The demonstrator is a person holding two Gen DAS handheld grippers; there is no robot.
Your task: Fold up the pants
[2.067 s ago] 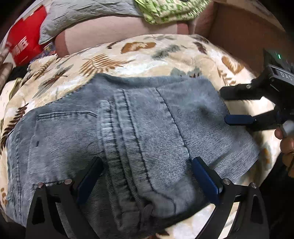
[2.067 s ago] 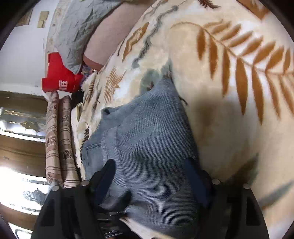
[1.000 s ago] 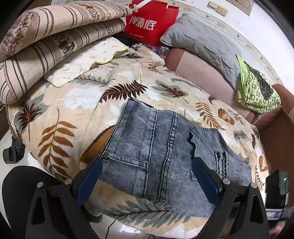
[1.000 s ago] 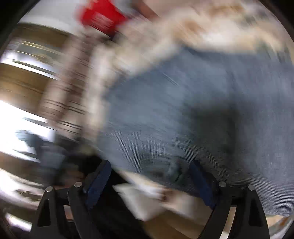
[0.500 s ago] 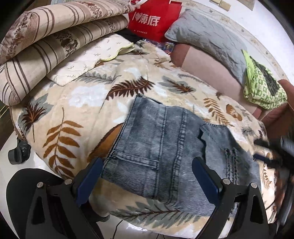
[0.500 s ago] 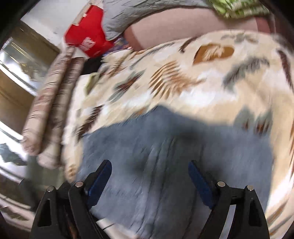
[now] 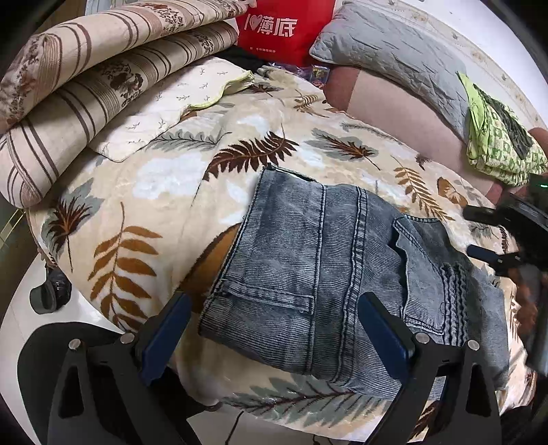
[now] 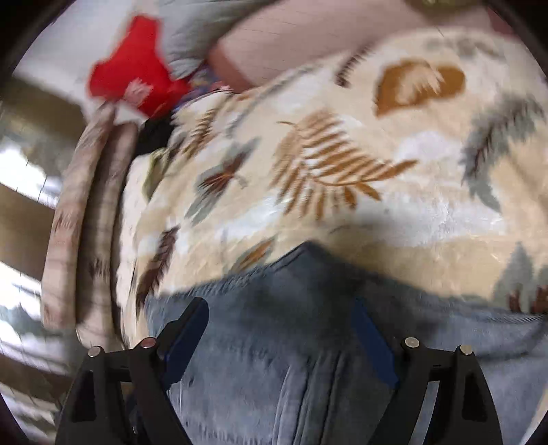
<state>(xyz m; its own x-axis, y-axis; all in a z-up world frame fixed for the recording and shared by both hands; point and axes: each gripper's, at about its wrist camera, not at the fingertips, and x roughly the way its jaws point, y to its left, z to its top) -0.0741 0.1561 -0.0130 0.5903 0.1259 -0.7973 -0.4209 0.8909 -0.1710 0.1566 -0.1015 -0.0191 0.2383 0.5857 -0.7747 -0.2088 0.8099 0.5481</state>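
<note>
The grey-blue jeans [image 7: 335, 270] lie folded into a compact rectangle on the leaf-print blanket [image 7: 164, 185], back pocket up. My left gripper [image 7: 274, 328] is open and empty, held back above the near edge of the jeans. My right gripper [image 8: 277, 328] is open and empty, hovering low over the jeans [image 8: 308, 359]; its view is motion-blurred. The right gripper also shows in the left wrist view [image 7: 479, 232] at the far right edge of the jeans, jaws apart.
Striped rolled bedding [image 7: 85, 78] and a cream pillow [image 7: 164, 106] lie at the left. A red bag [image 7: 284, 27], a grey pillow [image 7: 394, 58] and green folded cloth [image 7: 496, 143] sit at the back. White floor and a black chair base [image 7: 51, 291] lie below left.
My left gripper pulled back and up from the jeans, so the whole folded bundle shows. My right gripper swung round to the right side of the jeans and is still moving.
</note>
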